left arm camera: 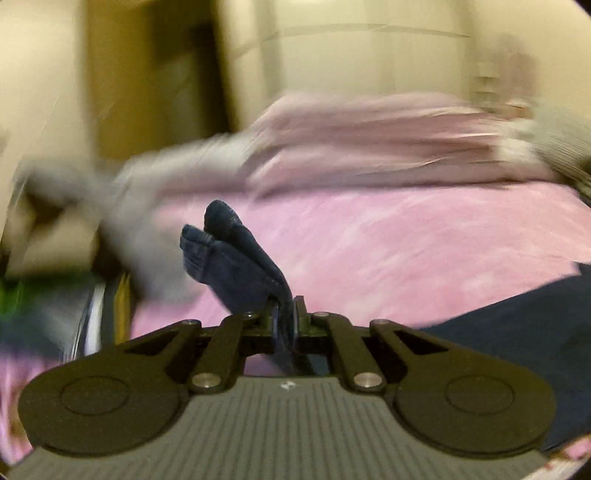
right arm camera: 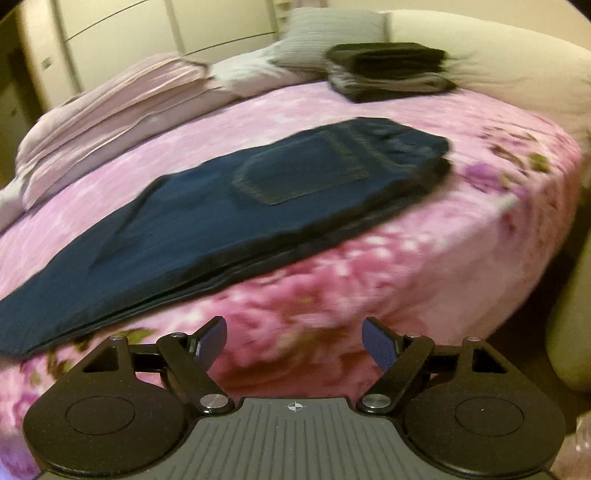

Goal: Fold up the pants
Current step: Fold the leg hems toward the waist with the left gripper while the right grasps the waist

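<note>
Dark blue denim pants (right arm camera: pixel 236 206) lie flat across the pink floral bedspread (right arm camera: pixel 369 280), folded lengthwise, back pocket up, waistband toward the far right. My right gripper (right arm camera: pixel 293 345) is open, low at the near side of the bed, apart from the pants, with nothing between its blue pads (right arm camera: pixel 212 343). In the left wrist view my left gripper (left arm camera: pixel 284 317) is shut on a bunched end of the pants (left arm camera: pixel 236 258), which sticks up above the jaws. More of the denim (left arm camera: pixel 517 321) lies on the bed at the right.
A folded stack of dark clothes (right arm camera: pixel 388 70) sits at the far side of the bed. Pink and grey pillows and bedding (right arm camera: pixel 147 96) line the left and back. Pale wardrobe doors (right arm camera: pixel 147 22) stand behind. The bed edge drops off at the right. The left wrist view is motion-blurred.
</note>
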Action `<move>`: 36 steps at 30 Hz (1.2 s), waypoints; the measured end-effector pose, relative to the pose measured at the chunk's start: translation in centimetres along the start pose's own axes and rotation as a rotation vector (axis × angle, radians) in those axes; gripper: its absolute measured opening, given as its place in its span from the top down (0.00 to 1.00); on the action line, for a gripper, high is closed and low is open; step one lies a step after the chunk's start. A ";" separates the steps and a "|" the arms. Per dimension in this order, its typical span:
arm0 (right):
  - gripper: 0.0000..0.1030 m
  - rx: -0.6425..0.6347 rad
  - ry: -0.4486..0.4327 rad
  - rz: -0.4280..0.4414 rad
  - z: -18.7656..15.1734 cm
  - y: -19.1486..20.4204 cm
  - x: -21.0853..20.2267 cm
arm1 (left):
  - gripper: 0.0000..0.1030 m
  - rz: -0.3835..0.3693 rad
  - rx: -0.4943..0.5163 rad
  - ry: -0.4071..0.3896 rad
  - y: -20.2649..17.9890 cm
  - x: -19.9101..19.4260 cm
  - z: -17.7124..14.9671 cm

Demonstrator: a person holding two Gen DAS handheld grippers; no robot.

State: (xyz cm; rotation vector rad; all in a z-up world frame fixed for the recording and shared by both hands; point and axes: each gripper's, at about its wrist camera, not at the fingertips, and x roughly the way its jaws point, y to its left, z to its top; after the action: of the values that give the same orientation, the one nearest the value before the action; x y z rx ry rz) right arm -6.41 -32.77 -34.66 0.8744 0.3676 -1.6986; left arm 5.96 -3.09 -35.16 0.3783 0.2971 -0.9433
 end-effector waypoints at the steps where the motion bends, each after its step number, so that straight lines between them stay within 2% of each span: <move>1: 0.25 0.021 -0.008 -0.009 0.1 -0.8 -0.2 | 0.96 -0.048 0.050 -0.044 -1.7 -0.8 1.0; 4: 0.25 0.074 -0.037 -0.027 0.5 -2.4 -0.8 | 0.95 -0.250 0.221 -0.162 -8.0 -3.6 2.9; 6: 0.25 0.106 -0.056 -0.034 1.0 -3.2 -1.0 | 0.93 -0.394 0.317 -0.179 -12.2 -4.5 2.5; 8: 0.25 0.138 -0.072 -0.035 1.4 -3.9 -1.1 | 0.87 -0.533 0.381 -0.123 -16.4 -4.2 0.4; 10: 0.25 0.168 -0.082 -0.019 1.8 -4.2 -1.0 | 0.83 -0.633 0.428 0.008 -20.1 -2.4 -2.9; 12: 0.25 0.193 -0.082 0.014 2.2 -4.1 -0.7 | 0.81 -0.617 0.430 0.151 -22.1 -0.7 -5.7; 14: 0.25 0.205 -0.093 0.081 2.5 -3.5 -0.4 | 0.80 -0.639 0.346 0.144 -21.0 -1.2 -5.9; 15: 0.25 0.208 -0.100 0.125 2.7 -3.1 -0.2 | 0.77 -0.667 0.290 0.170 -20.1 -1.4 -5.4; 17: 0.25 0.219 -0.104 0.256 3.1 -1.9 0.7 | 0.77 -0.700 0.180 0.192 -17.9 -1.6 -4.1; 19: 0.29 0.234 -0.111 0.398 3.5 -0.1 1.9 | 0.75 -0.694 0.121 0.177 -15.4 -1.8 -3.3; 21: 0.42 0.228 -0.094 0.524 4.1 2.0 3.6 | 0.74 -0.663 0.062 0.186 -12.7 -1.6 -2.7; 23: 0.44 0.230 -0.051 0.595 4.9 4.0 5.9 | 0.74 -0.632 -0.013 0.211 -10.1 -0.8 -2.7; 24: 0.44 0.235 -0.025 0.610 5.3 4.7 7.2 | 0.74 -0.609 -0.062 0.225 -8.6 -0.4 -2.8; 26: 0.44 0.248 0.049 0.557 6.0 6.0 9.6 | 0.74 -0.587 -0.150 0.245 -6.1 0.3 -3.2; 28: 0.44 0.271 0.162 0.533 6.3 6.9 11.8 | 0.74 -0.563 -0.214 0.267 -4.0 0.6 -3.2; 32: 0.44 0.275 0.187 0.500 6.7 8.8 12.6 | 0.74 -0.544 -0.285 0.291 -1.5 1.6 -3.7; 34: 0.61 0.260 0.190 0.508 6.6 9.8 13.1 | 0.74 -0.545 -0.319 0.303 -1.0 2.3 -4.0; 35: 0.91 0.238 0.185 0.488 6.5 10.2 13.3 | 0.74 -0.536 -0.332 0.307 -0.8 2.1 -4.1; 36: 0.90 0.226 0.178 0.474 6.2 10.3 13.5 | 0.74 -0.538 -0.345 0.309 -0.7 2.2 -4.2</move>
State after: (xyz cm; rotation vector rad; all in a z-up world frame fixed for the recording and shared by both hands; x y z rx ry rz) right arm -0.25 -49.42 -38.10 1.1792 0.0729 -1.2403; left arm 6.28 -3.16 -39.96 0.1212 0.8621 -1.3320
